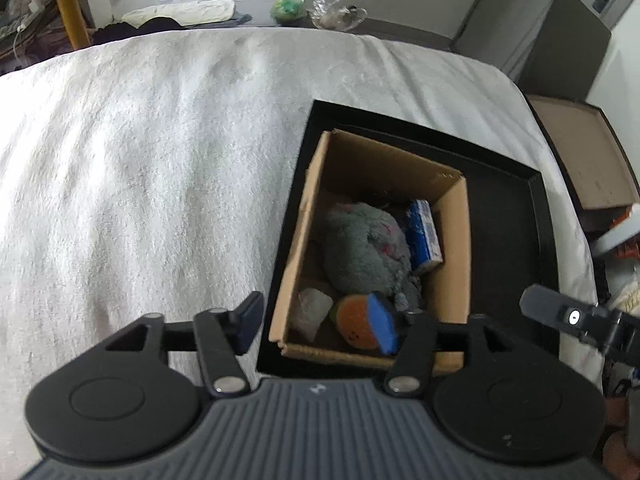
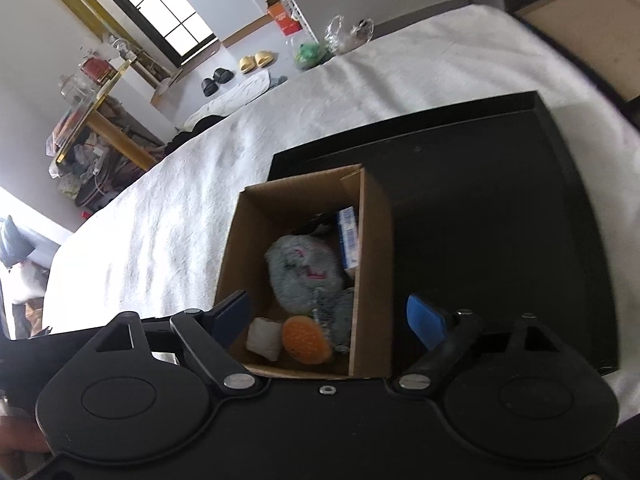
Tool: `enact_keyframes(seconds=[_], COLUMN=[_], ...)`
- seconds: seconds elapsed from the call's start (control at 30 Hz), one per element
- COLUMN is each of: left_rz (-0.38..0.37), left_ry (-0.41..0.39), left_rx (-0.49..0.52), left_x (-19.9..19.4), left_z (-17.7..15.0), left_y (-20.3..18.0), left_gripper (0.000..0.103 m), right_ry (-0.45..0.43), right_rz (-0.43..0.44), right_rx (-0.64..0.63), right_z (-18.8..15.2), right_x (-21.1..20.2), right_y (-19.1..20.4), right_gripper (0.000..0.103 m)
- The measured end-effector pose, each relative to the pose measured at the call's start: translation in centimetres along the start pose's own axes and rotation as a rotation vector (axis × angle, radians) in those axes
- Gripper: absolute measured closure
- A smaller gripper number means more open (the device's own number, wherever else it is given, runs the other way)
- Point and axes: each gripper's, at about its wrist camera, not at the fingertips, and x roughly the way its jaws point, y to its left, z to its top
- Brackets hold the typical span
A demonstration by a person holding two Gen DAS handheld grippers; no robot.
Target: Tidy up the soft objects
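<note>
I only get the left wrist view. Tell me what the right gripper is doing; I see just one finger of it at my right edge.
Observer: The right gripper is open, with both fingers spread above the near end of the cardboard box and nothing between them.
Operator: Describe the orange toy. My own finger covers part of it.
Observer: The orange toy is round with a dotted face. It lies at the box's near end beside a white soft roll.
Operator: Report where the light comes from.
Observer: From a bright gridded window at the far side of the room, beyond the bed.
</note>
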Motion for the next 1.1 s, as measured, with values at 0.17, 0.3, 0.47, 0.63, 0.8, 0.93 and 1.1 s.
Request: enact_keyframes(seconds=[0.17, 0.3, 0.47, 0.63, 0.8, 0.93, 1.1], left_rz=[0.01, 0.008, 0.019, 0.024, 0.017, 0.009, 0.001], left_ry=[0.005, -0.02, -0.053, -0.093, -0.127, -0.149, -0.172], left_rx=[0.048, 0.07, 0.09, 0.098, 0.124, 0.13, 0.144], left_x=[-1.3, -3.0, -5.0, -6.8, -8.6, -9.7, -11.0], left_z=[-0.8, -1.6, -2.7, -3.6, -4.4, -4.9, -5.6], left_y=[-1.4, -2.3, -2.9, -3.4, -4.0, -4.1, -3.9], left_gripper=[0.026, 0.016, 0.003, 0.0, 0.0, 0.0, 0.0], right_ry=[-0.031, -0.049, -0.072, -0.095, -0.129, -0.145, -0.164], right_rz=[-0.02, -0.041, -0.07, -0.087, -0.104, -0.127, -0.141], right_rx=[-0.021, -0.049, -0.066, -0.099, -0.117, -0.119, -0.112], right_z=[-0.4, -0.8, -1.2, -1.7, -2.1, -2.4, -3.2], right_x=[-1.9, -3.2, -5.0, -6.9, -8.7, -9.9, -11.1], right_y=[-0.9, -1.6, -2.2, -1.8, -1.5, -1.6, -1.7], right_gripper=[0.011, 0.009, 0.005, 0.0, 0.0, 0.0, 0.0])
